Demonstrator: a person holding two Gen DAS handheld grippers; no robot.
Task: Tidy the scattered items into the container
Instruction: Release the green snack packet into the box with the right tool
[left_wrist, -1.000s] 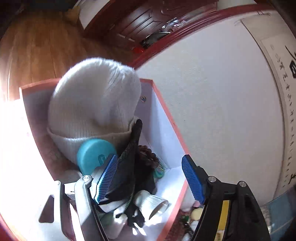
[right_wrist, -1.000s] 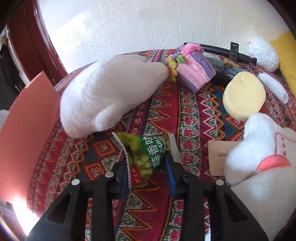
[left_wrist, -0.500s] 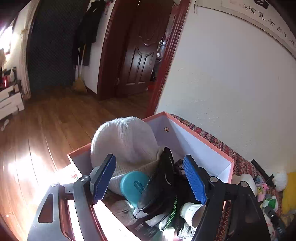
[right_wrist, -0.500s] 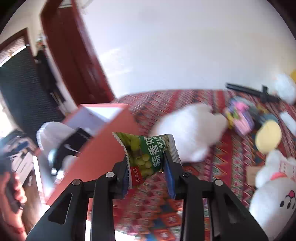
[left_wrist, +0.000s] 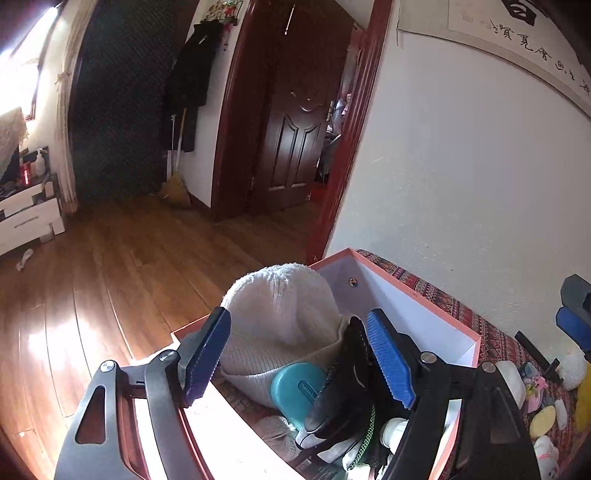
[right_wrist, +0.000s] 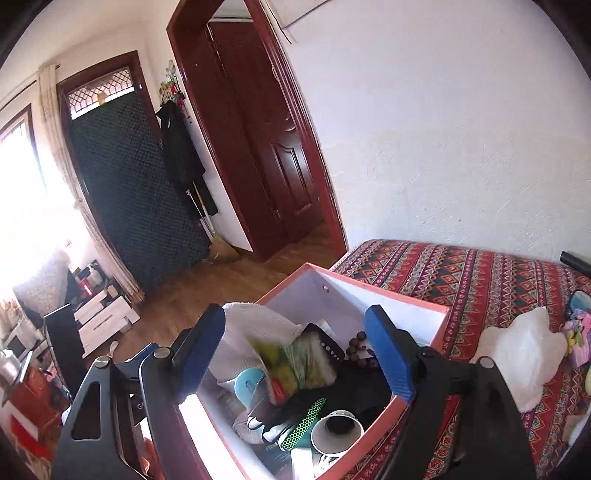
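Several items fill your box (right_wrist: 424, 308); right gripper (right_wrist: 295, 350) opening, snack bag (right_wrist: 295, 363) dropping in, left gripper (left_wrist: 295, 354) spread empty; toys (right_wrist: 524, 354) remain outside.

Both views are fisheye, each riding on a gripper and looking forward and downward along its two fingers. The left wrist view sits close above the box (left_wrist: 424, 295), with the knit hat (left_wrist: 280, 317) just ahead, facing the dark door (left_wrist: 295, 133) and wooden floor (left_wrist: 110, 266). The right wrist view hangs close above the same box (right_wrist: 354, 286) from the bed (right_wrist: 480, 273) side, also facing the door (right_wrist: 273, 147). They share the box, hat (right_wrist: 258, 321), door, floor and white wall (right_wrist: 443, 147).
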